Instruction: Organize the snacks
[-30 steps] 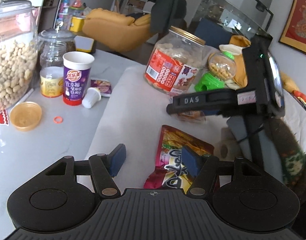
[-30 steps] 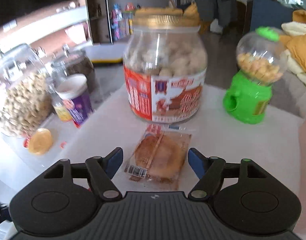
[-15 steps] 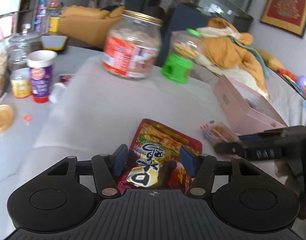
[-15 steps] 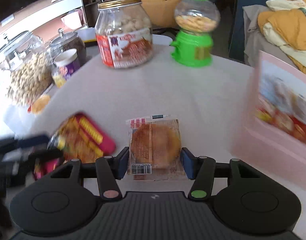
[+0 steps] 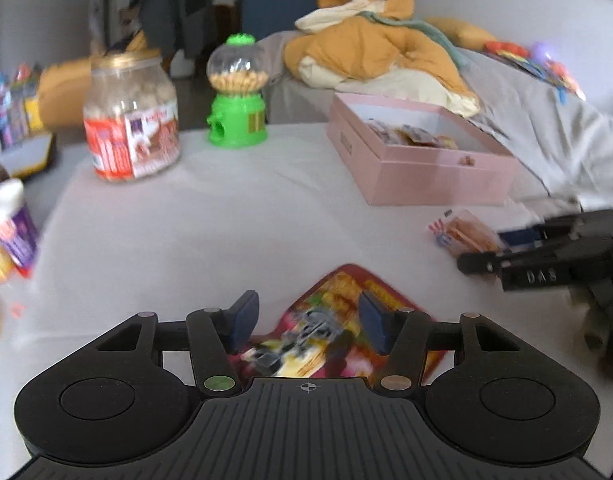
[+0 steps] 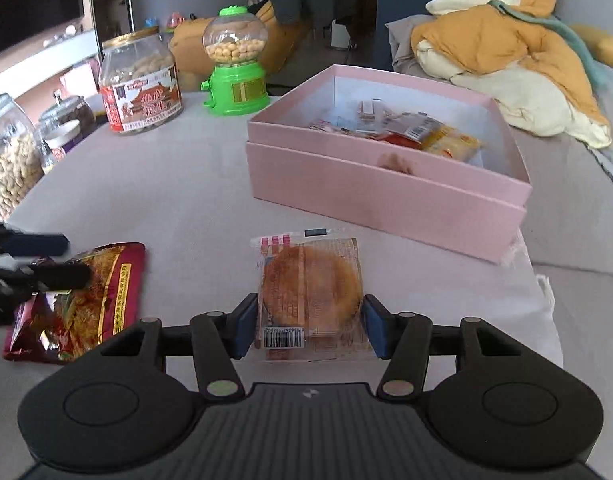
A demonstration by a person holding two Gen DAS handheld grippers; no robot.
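Snacks: two packets in the grippers, more lying in a pink box [image 6: 386, 196] on the far right of the table [image 6: 178, 184].
Right gripper [image 6: 309, 326]: its blue pads [image 6: 242, 326] press both side edges of a clear-wrapped round cake [image 6: 312, 292]; the jaws are easing open a little, yet the packet sits pinched between them, barcode end nearest the camera.
Cake packet: near the middle of the table, just short of the box's near wall and apart from it.
Left gripper [image 5: 308, 322]: jaws closing around a red and yellow snack bag [image 5: 338, 340]; the bag sits between the blue pads [image 5: 242, 320], and the right pad meets its upper edge, but the left pad shows a gap (motion blur hides the rest), so a firm pinch cannot be told.
Snack bag: near left of the cake in the right wrist view [image 6: 78, 304], with the left gripper's dark fingers over its left end.
Pink box: open, its lid nested beneath, several wrapped snacks piled inside toward the right.
Far left of table: a peanut jar with a gold lid and red label [image 6: 140, 84], then a green candy dispenser [image 6: 234, 76] to its right.
Left edge: a large clear jar of peanuts [image 6: 6, 164] and a purple cup [image 6: 62, 140].
Beyond the table: an orange and cream heap of fabric [image 6: 506, 60] on grey cloth.
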